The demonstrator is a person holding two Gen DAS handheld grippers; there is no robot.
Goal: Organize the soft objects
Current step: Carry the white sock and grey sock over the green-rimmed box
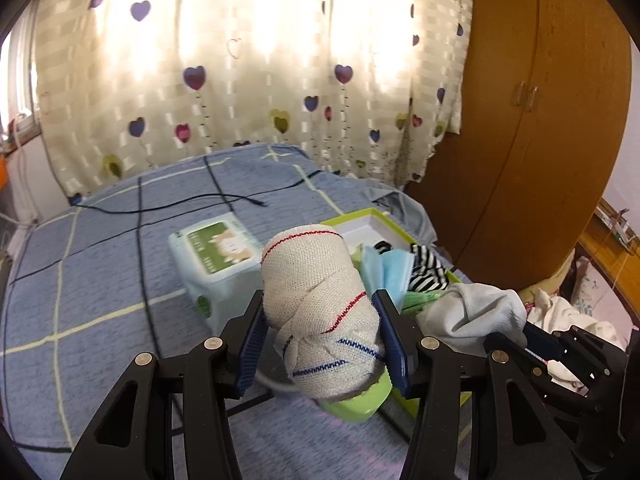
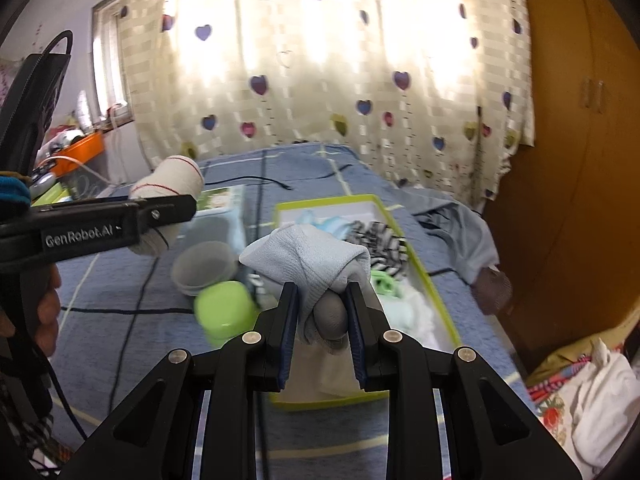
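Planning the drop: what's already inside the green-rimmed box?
The green-rimmed box holds a striped black-and-white cloth, light blue fabric, a green item and white fluff. The right claw and its pale blue sock cover the near left part.

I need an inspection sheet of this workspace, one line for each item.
Surface: bed with blue checked cover.
Job's things: rolled bandage and pale blue sock, both held; green-rimmed box holding striped cloth.
Clutter: wipes pack, green cup, grey lid.
Grippers: left hand-held gripper shut on bandage; right hand-held gripper shut on sock.
Cables: black cable across the cover.
Surroundings: heart curtain, wooden wardrobe.
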